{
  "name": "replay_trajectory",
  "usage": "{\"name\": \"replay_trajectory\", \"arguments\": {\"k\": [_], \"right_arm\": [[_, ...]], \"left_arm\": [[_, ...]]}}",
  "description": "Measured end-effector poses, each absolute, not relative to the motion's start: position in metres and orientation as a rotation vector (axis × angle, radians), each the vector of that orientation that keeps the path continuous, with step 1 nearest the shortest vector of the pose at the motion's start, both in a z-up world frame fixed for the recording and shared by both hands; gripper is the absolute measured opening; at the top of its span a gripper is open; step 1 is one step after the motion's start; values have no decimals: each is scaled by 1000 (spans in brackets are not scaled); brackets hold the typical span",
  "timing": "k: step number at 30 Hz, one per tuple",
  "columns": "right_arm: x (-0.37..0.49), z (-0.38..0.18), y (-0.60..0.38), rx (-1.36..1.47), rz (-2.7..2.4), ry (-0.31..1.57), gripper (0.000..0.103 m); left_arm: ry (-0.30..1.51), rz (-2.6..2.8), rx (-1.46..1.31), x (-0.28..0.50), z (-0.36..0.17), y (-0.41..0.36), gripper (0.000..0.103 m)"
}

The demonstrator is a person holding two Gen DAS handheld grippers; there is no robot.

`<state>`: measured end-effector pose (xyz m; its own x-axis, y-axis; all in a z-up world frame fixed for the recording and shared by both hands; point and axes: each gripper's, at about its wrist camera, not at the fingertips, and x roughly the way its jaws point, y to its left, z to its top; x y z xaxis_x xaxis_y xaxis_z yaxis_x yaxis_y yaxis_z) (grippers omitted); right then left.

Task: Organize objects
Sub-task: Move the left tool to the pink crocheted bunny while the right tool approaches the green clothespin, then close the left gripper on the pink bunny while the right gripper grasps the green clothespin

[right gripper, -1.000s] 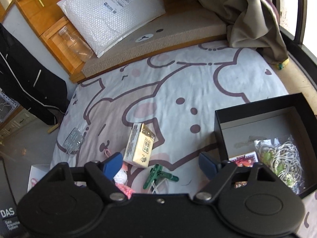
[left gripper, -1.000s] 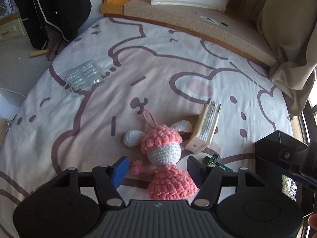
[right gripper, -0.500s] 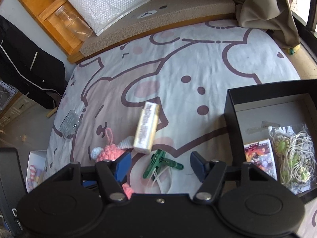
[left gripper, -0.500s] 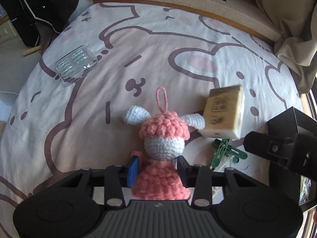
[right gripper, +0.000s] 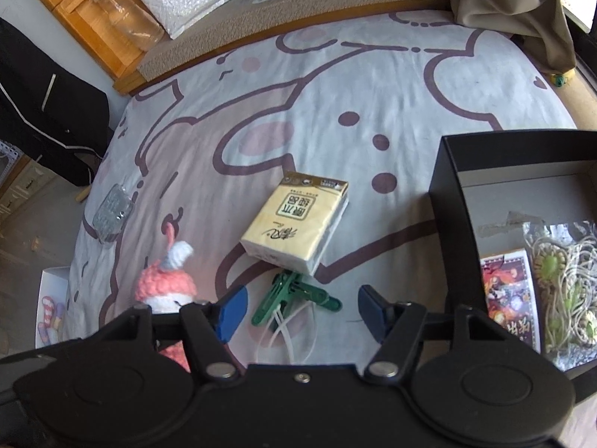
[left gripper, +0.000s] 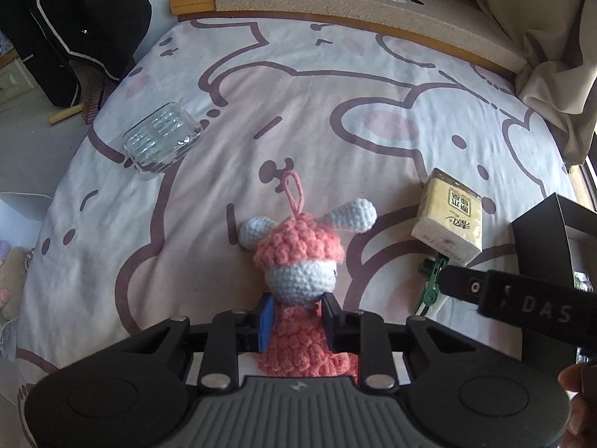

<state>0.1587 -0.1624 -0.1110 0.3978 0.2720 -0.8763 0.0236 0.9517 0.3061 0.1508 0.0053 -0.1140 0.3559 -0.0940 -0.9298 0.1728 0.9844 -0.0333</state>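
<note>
Pink crocheted doll (left gripper: 298, 257) lies on the bedsheet (left gripper: 335, 86), its body now pinched by the left gripper (left gripper: 296, 321), whose jaws have just closed; lifting can follow. Right gripper (right gripper: 300, 306) hangs spread over the green clip (right gripper: 294, 295), the tissue pack (right gripper: 298, 224) now lying flat

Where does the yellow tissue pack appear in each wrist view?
Left wrist view: yellow tissue pack lies right of centre, beside the black box.
Right wrist view: it lies at centre, above the green clip.
Shared landmark: crochet doll.
</note>
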Motion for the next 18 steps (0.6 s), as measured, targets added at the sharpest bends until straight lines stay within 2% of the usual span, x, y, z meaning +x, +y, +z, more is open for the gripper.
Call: {"name": "replay_trajectory", "arguments": {"k": [14,15,16,18], "right_arm": [[166,-135,-153,263,160,1217,68],[166,-135,-153,264,161,1217,68],[166,-135,-154,269,163,1219,67],[167,-136,-155,290,182,1233,58]], "left_arm": [[1199,-193,69,152,-125,0,34],[1200,-192,74,152,-125,-1,37],[1202,-189,80,152,-127,-2,41],[1212,-184,85,153,-131,-2,42]]}}
